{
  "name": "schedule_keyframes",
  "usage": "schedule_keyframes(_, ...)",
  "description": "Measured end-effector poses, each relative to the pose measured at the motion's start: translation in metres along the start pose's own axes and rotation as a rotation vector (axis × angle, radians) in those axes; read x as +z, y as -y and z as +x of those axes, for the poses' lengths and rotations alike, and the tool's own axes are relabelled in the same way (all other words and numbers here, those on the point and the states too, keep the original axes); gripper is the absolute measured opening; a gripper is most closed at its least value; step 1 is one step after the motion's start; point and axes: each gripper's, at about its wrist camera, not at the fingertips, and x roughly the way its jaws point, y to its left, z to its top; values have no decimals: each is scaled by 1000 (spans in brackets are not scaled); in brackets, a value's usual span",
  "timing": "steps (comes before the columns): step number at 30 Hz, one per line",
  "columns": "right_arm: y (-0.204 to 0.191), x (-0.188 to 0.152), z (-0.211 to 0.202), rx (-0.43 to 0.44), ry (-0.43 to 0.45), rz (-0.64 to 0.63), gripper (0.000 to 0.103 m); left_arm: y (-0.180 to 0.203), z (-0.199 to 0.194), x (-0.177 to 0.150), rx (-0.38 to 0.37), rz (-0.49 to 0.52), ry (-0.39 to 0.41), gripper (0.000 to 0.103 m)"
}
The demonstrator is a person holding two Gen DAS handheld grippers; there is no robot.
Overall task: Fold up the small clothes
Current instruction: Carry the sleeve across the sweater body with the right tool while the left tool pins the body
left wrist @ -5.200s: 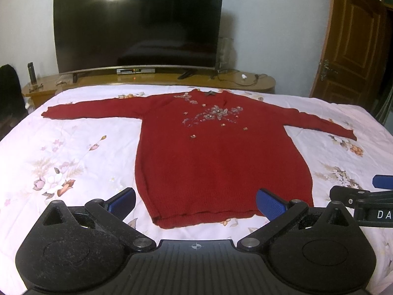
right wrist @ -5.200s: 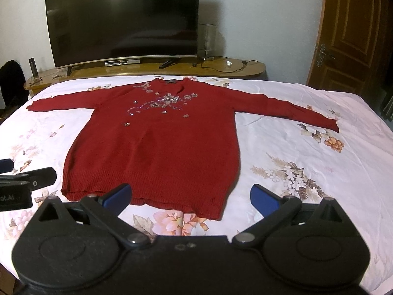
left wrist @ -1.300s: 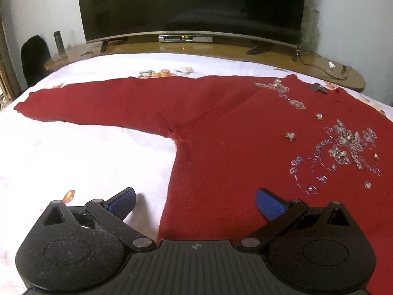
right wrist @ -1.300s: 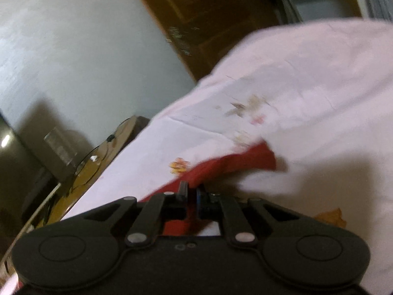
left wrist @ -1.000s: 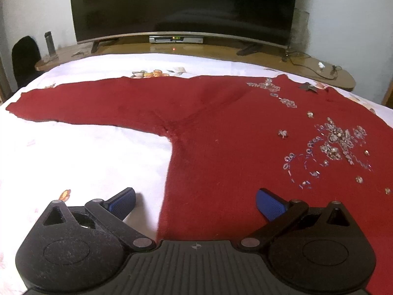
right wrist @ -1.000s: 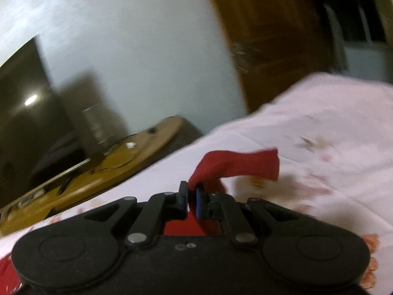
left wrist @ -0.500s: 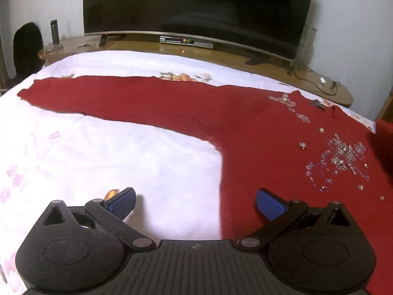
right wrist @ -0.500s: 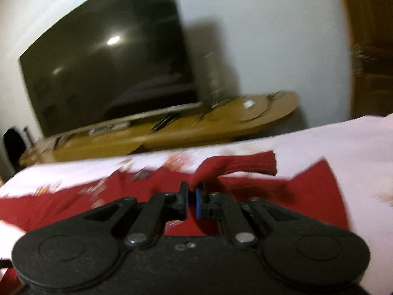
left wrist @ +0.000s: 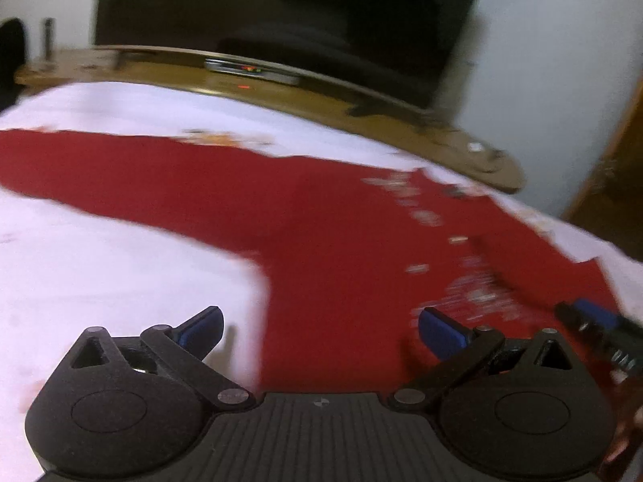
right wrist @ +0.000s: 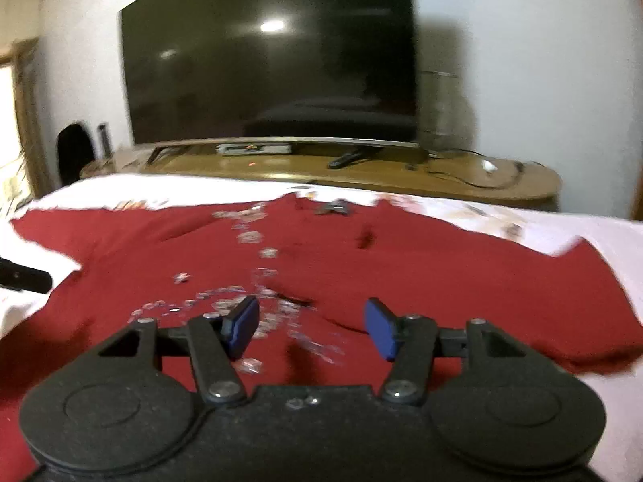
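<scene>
A red knit sweater (left wrist: pixel 329 241) with silver beadwork on its chest lies front up on the white floral bed sheet (left wrist: pixel 100 273); it also shows in the right wrist view (right wrist: pixel 402 269). Its left sleeve (left wrist: pixel 100 168) stretches flat to the left. Its right sleeve (right wrist: pixel 462 281) lies folded across the chest. My left gripper (left wrist: pixel 319 327) is open and empty, low over the sweater's left side edge. My right gripper (right wrist: pixel 311 323) is open and empty just above the beaded chest, and its tip shows at the right of the left wrist view (left wrist: pixel 594 323).
A large dark TV (right wrist: pixel 269 60) stands on a wooden cabinet (right wrist: pixel 361 172) beyond the far edge of the bed. A brown door (left wrist: pixel 615 184) is at the far right. A dark chair back (right wrist: pixel 74 148) stands at the far left.
My right gripper carried the right sleeve over the chest, opened and let it go there. My left gripper shifted right, with the view now blurred by motion.
</scene>
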Motion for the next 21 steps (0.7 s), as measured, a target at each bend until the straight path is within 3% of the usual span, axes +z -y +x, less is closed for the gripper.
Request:
schedule_keyframes(4,32,-7,-27,-63,17,101,56,50,36,15,-207,-31,-26,102)
schedule_keyframes(5,39,-8,-34,-74,19,123,56,60,46,18,-251,-41,-39,98)
schedule_keyframes(6,46,-11,-37,-85,22,141,56,72,56,20,-278,-45,-60,77)
schedule_keyframes(7,52,-12,-43,-97,24,154,56,84,72,23,-283,-44,-106,61)
schedule_keyframes(8,57,-15,-44,-104,24,164,56,91,84,24,-289,-51,-134,59)
schedule_keyframes(11,69,-22,-56,-119,30,188,56,102,114,28,-311,-108,-193,59)
schedule_keyframes(16,90,-34,-70,-135,38,251,56,108,135,34,-359,-177,-219,59)
schedule_keyframes(20,107,-41,-70,-151,34,308,56,131,149,32,-359,-106,-222,55)
schedule_keyframes(21,110,-43,-70,-155,32,320,56,134,150,32,-359,-88,-219,37)
